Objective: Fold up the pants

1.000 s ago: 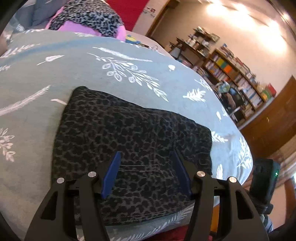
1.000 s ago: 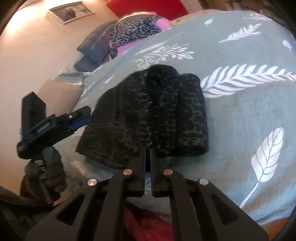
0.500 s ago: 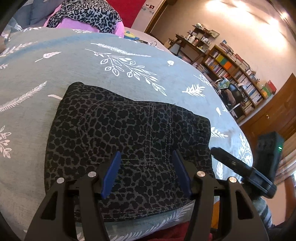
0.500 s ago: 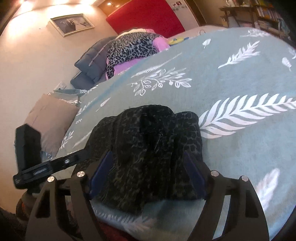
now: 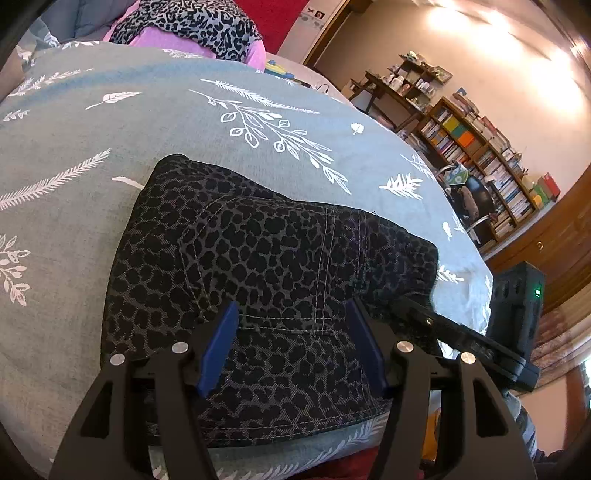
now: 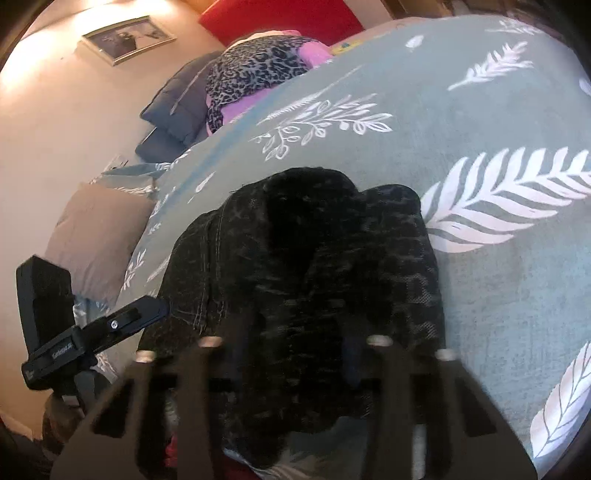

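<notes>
left wrist: folded pants [image 5: 273,280] on bedspread [image 5: 110,122]

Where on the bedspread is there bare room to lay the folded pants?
Free: the bedspread between the pants and the leopard pile, and the stretch right of the pants. Crowded: the near edge, where both claws meet the pants.

The folded pants [image 5: 273,280] lie on the bed [image 5: 110,122], near its front edge. Behind them, at the bed's far end, a pile of clothes [image 5: 192,26] rests. Bookshelves [image 5: 480,162] stand beyond the bed's right side; pillows [image 6: 99,236] lie to its left.
</notes>
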Tool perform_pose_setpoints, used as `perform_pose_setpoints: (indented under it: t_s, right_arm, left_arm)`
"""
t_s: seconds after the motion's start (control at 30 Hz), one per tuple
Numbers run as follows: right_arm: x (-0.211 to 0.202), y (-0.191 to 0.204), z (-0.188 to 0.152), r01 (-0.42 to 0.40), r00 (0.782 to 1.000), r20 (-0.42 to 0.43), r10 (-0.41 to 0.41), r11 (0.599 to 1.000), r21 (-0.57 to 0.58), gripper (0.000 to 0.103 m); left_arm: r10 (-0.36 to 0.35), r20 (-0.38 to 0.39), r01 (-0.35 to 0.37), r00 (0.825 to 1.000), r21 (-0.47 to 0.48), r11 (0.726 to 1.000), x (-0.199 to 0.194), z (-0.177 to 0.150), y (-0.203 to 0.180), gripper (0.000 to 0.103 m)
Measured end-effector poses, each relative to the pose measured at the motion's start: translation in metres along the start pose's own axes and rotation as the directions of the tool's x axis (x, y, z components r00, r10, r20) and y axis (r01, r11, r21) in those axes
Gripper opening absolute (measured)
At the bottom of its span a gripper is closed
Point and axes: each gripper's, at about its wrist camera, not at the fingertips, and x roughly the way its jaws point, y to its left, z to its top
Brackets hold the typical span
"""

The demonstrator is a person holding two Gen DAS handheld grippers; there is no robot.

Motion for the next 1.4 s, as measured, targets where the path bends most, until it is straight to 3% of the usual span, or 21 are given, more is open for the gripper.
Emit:
perform_pose_setpoints:
  t_s: [0.1,0.23,0.33,0.4,0.53,0.67,0.77,0.9,1.0,1.23,1.4]
  right_arm:
    - [-0.014,0.007,0.009,-0.048,0.999,0.024,0.048,0.999,-0.002,0.017]
    - [-0.044,0.015,0.030,-0.055,0.994,0.092,0.057,0.998,-0.026,0.017]
    - [-0.058,-0.004,0.037,-0.045,0.991,0.130,0.042,0.999,0.016,0.017]
    - [-0.056,-0.022,0.037,-0.007,0.992,0.124,0.001,0.999,0.049,0.017]
    - [-0.031,-0.054,0.023,-0.002,0.999,0.053,-0.003,0.995,0.102,0.018]
    - [-0.029,-0.061,0.021,-0.027,0.997,0.078,0.017,0.991,0.131,0.024]
    - [-0.040,-0.048,0.024,0.037,0.994,0.099,-0.044,0.997,0.066,0.026]
    - [-0.063,-0.030,0.025,0.160,0.970,0.187,-0.156,0.987,-0.006,0.031]
    - [-0.077,-0.019,0.032,0.171,0.954,0.253,-0.160,0.985,-0.022,0.033]
    - [-0.046,0.012,0.048,0.165,0.964,0.232,-0.129,0.976,-0.144,0.033]
    - [-0.010,-0.001,0.052,0.190,0.971,0.172,-0.168,0.974,-0.123,0.033]
  left_arm:
    - [0.002,0.009,-0.002,1.000,0.002,1.000,-0.005,0.002,0.000,0.061]
    - [-0.002,0.031,0.002,1.000,0.011,1.000,-0.010,0.005,-0.003,0.061]
    - [-0.014,0.036,0.013,0.999,0.024,1.000,-0.010,0.007,-0.006,0.061]
    - [-0.014,0.020,0.014,1.000,0.030,0.999,-0.004,0.005,-0.007,0.061]
    - [0.006,-0.022,-0.005,1.000,0.038,0.999,0.011,-0.001,-0.008,0.061]
    - [0.012,-0.039,-0.011,0.999,0.042,0.999,0.018,-0.004,-0.002,0.061]
    - [0.010,-0.030,-0.009,1.000,0.043,0.999,0.013,-0.001,-0.004,0.061]
    - [0.006,0.025,-0.007,1.000,0.041,0.999,0.003,0.015,-0.006,0.061]
    - [0.009,0.052,-0.011,0.999,0.045,0.999,0.005,0.037,-0.011,0.061]
    - [0.017,0.021,-0.017,1.000,0.003,1.000,0.039,0.076,-0.010,0.061]
    - [0.071,0.007,-0.071,0.997,-0.007,0.997,0.064,0.079,0.004,0.061]
